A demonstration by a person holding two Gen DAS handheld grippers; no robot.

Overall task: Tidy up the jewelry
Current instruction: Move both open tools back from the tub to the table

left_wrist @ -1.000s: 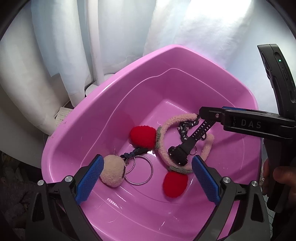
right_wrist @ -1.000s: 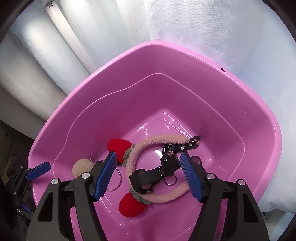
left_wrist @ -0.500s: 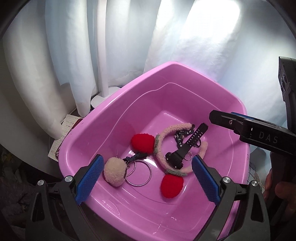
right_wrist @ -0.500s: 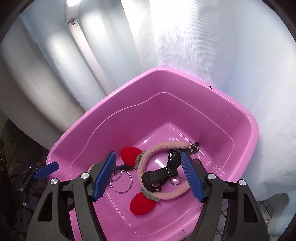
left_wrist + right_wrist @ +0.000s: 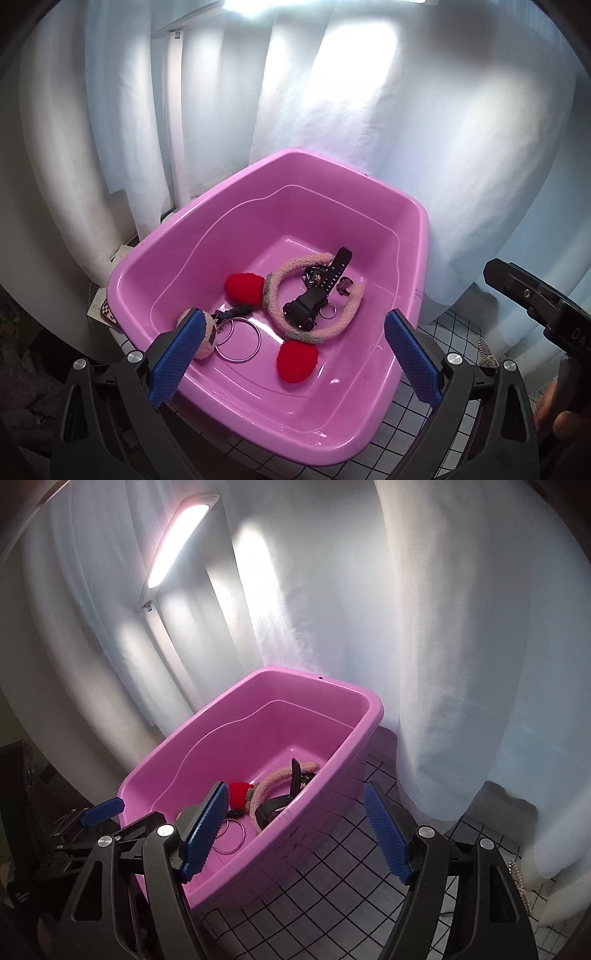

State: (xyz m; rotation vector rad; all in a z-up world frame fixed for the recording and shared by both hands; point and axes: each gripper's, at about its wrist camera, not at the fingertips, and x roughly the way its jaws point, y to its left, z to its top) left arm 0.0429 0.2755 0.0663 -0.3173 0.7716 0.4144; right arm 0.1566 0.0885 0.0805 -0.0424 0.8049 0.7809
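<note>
I see the fuzzy headband (image 5: 314, 295), black watch (image 5: 317, 291) and pom-pom keyring (image 5: 229, 328) already in the pink tub (image 5: 332, 439), both my left gripper (image 5: 291, 354) and still-opening right gripper (image 5: 295, 834) empty and wide, while a bead string (image 5: 519, 882) near the tabletop's right edge looks left to collect.

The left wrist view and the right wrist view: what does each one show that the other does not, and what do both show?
Only the left wrist view shows the second red pompom and the beige pompom on the key rings. Only the right wrist view shows the lit lamp and the tub's outer side wall. Both show the pink tub, the fuzzy headband, the black watch, the key rings and both open, empty grippers, left and right, whose jaws are opening.
</note>
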